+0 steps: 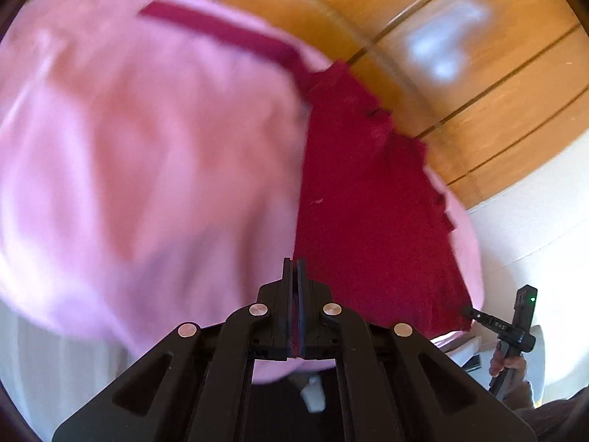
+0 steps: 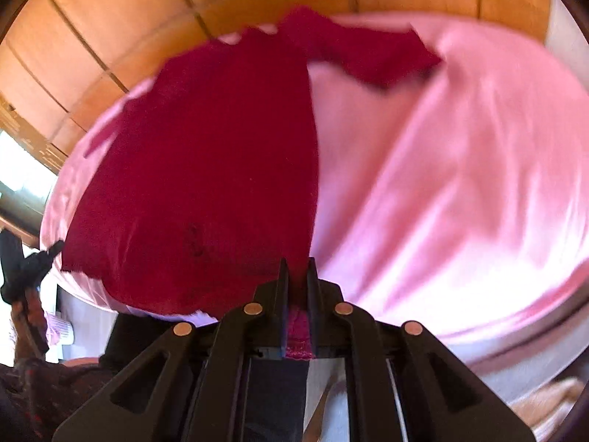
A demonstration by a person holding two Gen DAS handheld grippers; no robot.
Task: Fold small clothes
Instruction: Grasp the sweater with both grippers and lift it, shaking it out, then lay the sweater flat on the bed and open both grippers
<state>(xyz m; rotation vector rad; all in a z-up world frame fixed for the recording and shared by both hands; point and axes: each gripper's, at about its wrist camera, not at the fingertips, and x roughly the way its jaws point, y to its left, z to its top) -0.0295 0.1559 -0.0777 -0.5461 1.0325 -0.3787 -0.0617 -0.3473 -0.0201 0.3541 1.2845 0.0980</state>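
The dark red garment [image 2: 206, 169] lies spread on a pink cloth-covered surface [image 2: 460, 184], with a wooden floor [image 2: 110, 37] behind it; both views are blurred by motion, so fine detail cannot be read. The right gripper [image 2: 296, 269] has its jaws clamped on the near hem of the garment; red fabric shows pinched between the pads and bunches behind them. The left gripper [image 1: 294, 269] has its jaws pressed fully together at another near edge of the same garment; a sliver of red shows between the pads, so it is judged to hold cloth as well. In the left wrist view the right gripper [image 1: 475, 315] appears at the far right, at the corner of the red garment [image 1: 368, 202]; a person's hand [image 1: 510, 362] grips its handle.

The step in hand is judged to be a fold: both held edges are to be lifted and carried over the body of the garment. To do it well, the operator keeps both grippers level with each other; holds the hem between them taut but not stretched; raises the edge just clear of the pink cloth [image 1: 129, 165], so that cloth is not dragged along; lays the edge down square to the far edge; and opens the jaws only once the fabric rests flat. A risk: the short sleeve [image 2: 368, 55] at the far side may crumple beneath the fold.
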